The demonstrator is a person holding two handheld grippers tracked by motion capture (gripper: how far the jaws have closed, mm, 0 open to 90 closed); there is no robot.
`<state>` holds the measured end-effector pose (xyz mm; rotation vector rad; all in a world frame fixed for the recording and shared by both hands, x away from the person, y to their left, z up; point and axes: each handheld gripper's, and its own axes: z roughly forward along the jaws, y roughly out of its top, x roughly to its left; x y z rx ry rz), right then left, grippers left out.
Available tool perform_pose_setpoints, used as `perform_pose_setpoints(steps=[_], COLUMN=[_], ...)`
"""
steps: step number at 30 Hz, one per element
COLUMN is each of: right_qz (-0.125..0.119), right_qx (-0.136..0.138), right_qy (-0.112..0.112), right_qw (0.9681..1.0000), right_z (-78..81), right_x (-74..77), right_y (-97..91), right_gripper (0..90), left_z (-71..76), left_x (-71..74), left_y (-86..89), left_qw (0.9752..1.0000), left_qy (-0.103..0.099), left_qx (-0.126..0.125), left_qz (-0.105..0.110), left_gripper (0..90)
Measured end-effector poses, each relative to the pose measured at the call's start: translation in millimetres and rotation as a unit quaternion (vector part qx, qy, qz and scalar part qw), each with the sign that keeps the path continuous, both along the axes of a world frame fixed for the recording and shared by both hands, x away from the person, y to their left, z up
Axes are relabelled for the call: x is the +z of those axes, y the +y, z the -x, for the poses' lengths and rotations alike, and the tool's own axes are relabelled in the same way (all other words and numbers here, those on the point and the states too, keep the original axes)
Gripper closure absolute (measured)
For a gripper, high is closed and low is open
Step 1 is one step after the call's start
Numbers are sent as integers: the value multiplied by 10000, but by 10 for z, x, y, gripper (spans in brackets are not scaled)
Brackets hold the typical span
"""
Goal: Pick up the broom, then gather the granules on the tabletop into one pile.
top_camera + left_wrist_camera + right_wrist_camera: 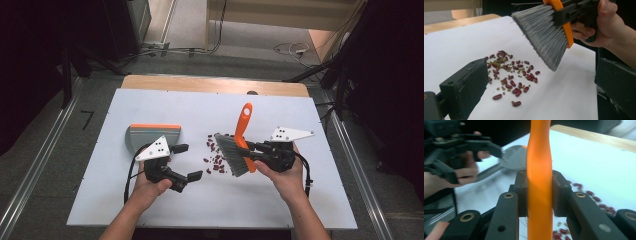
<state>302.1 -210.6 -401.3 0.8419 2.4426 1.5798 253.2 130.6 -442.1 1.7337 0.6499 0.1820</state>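
A: Step? R gripper (251,148) jaws clenched on orange-handled grey-bristle brush (239,145), above red beans (216,159) mid-tabletop.
B: Sweeping. L gripper (187,161) jaws released, empty; next grab grey dustpan (150,135) at 9 o'clock.

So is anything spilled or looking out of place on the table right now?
Yes. A scatter of dark red beans and small green beans lies loose on the white table, just left of the grey-bristled orange hand brush clamped in the right gripper. The grey dustpan with an orange edge sits apart, beyond the open left gripper.
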Motion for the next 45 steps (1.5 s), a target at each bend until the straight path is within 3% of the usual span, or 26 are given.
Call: perform_pose_setpoints(steps=[3,6,9,15,18,23,25,26,30,36,37,38,43,45], right_qz=[57,265,296,533,626,922,1194,1194,1507,2014,2253,2253,2709,2937], right_qx=[-147,-436,-498,-927,-992,-1219,-1336,-1336,-1479,-1665,-1718,-1718,-1696,-1682], right_qy=[0,-42,-36,-104,-142,-146,-175,-175,-150,-83,-69,-69,-113,-188], right_qw=[9999,9987,9983,9942,9930,9881,9837,9837,9773,9652,9590,9590,9475,9408], right_z=[-17,-45,-65,-112,-130,-177,-231,-231,-345,-565,-637,-637,-798,-855], right_x=[-2,-7,-13,8,32,43,14,14,-1,7,2,2,-41,-64], right_y=[-41,-95,-125,-230,-248,-240,-214,-214,-197,-131,-86,-86,70,148], right_gripper=[694,694,694,694,694,693,694,694,693,693,693,693,693,693], left_z=[10,23,38,75,107,175,200,211,240,247,249,247,230,223], left_x=[-7,-14,-19,-26,-24,-43,-62,-72,-118,-133,-134,-137,-166,-171], left_y=[67,140,209,293,337,437,482,503,539,561,566,572,616,622], left_qw=[9999,9997,9994,9985,9982,9980,9973,9971,9962,9954,9951,9949,9943,9945], left_qy=[-36,-59,-107,-150,-167,-198,-233,-228,-232,-252,-271,-274,-215,-199], left_qx=[126,221,323,501,552,592,690,712,823,909,937,954,1042,1018], left_qz=[-29,-50,-113,-187,-180,-99,-130,-116,-143,-146,-184,-189,-122,-124], left_gripper=[0,0,0,0,0,0,0,0,0,0,0,0,0,0])
